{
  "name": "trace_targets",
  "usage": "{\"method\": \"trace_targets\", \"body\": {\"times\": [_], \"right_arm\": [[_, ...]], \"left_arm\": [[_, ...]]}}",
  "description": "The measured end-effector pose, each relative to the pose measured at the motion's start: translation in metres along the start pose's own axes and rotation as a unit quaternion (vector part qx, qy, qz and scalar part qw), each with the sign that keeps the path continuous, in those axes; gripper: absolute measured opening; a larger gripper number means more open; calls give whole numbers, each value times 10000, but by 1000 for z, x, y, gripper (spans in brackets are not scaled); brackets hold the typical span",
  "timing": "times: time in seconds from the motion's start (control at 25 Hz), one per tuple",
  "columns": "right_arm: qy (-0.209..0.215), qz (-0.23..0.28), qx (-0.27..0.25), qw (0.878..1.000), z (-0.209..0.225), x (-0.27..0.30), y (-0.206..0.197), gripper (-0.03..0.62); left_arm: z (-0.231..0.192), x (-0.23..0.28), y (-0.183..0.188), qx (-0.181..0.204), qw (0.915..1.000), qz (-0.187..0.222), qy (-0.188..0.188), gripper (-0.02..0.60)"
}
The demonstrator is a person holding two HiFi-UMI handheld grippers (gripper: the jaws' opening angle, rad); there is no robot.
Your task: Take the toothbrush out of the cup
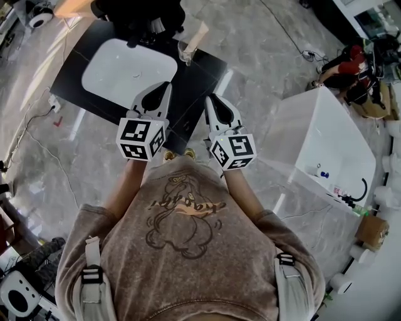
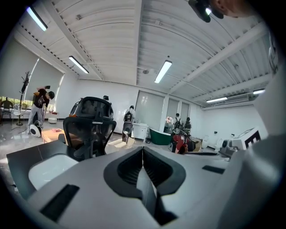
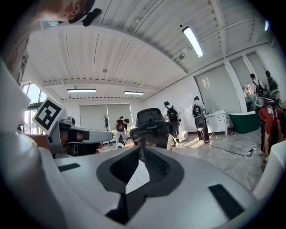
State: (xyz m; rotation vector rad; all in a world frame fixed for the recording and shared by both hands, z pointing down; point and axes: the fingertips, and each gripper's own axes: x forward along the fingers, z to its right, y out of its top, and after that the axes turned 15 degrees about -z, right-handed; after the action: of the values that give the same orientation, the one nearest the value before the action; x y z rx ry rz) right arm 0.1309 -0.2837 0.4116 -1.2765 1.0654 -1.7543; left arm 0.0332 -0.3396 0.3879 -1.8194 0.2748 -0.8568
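Black-padded and clenched tip to tip on nothing, my left claw [image 1: 164,85] is hovering over the near right corner of the white basin [image 1: 113,72] and pointing across it. My right claw [image 1: 212,99] is hanging just beside it, to the basin's right. It is clenched and empty too, above the black countertop [image 1: 191,110] in which the basin is sitting. Just past the basin's far right corner a clear cup [image 1: 184,53] is standing on the countertop, well apart from both claws. The toothbrush [image 1: 197,36] is leaning out of it, its upper end tilting away from the basin. A black office chair [image 1: 141,19] is standing behind the basin's far edge. Off to the basin's right, a large white box [image 1: 313,135] is sitting on the marble floor [image 1: 263,56].
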Motion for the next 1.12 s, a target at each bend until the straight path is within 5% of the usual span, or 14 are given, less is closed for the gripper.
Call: {"method": "trace_targets", "body": {"times": [0.24, 1.12], "right_arm": [[233, -85, 48, 9997, -2, 12, -1, 290], [335, -437, 179, 9983, 34, 86, -1, 299]], "left_arm": [[-2, 4, 0, -41, 10000, 17, 7, 17], [-9, 25, 6, -24, 10000, -32, 9, 17]]}}
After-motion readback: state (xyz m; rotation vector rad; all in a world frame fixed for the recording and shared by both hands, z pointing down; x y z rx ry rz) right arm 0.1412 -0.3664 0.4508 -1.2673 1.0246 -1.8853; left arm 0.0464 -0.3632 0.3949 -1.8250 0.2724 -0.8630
